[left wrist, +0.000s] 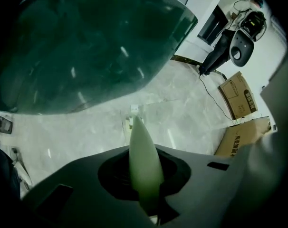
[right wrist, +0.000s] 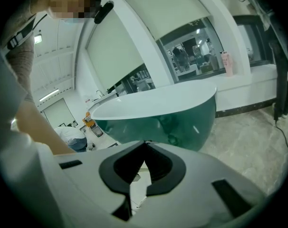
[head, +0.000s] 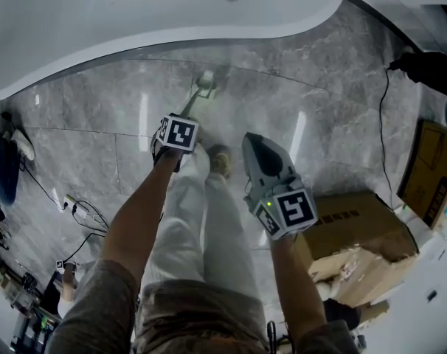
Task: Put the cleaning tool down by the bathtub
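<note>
The left tongs (left wrist: 145, 175) are clamped on the pale green handle of the cleaning tool (head: 203, 85), which points steeply down at the grey marble floor (head: 319, 124). Its head is near the curved edge of the bathtub (head: 172, 39), which sweeps across the top of the head view; whether the head touches the floor cannot be told. The right tongs (right wrist: 144, 144) are closed on nothing, at centre right. Open floor lies between the tub edge and the person's shoe (head: 220, 161). Cardboard boxes (head: 356, 227) crowd the lower right, and a power strip (head: 76, 209) with cables lies at the lower left.
</note>
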A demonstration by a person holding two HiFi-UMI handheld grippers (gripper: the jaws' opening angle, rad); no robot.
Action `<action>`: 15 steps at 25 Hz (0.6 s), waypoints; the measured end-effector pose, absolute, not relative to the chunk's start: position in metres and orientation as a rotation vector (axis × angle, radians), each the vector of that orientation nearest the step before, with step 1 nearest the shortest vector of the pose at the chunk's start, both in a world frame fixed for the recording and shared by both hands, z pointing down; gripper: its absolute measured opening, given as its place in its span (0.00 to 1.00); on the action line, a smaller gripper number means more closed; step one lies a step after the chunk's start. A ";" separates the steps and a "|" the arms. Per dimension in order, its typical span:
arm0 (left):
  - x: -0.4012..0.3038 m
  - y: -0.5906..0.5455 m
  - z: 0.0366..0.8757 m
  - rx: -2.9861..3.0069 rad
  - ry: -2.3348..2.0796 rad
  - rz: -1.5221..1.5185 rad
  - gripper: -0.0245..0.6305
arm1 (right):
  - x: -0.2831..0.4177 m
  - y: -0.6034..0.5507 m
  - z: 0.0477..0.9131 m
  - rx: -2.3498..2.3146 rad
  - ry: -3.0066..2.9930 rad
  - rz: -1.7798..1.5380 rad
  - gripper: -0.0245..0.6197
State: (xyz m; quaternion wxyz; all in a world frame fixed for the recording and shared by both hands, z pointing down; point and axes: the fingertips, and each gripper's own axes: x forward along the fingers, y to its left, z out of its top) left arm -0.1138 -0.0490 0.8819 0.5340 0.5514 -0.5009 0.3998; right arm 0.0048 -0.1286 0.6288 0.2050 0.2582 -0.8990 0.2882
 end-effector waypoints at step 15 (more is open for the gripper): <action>-0.114 -0.066 0.926 1.161 -1.040 1.135 0.09 | 0.012 -0.121 0.643 0.759 -2.456 0.887 0.04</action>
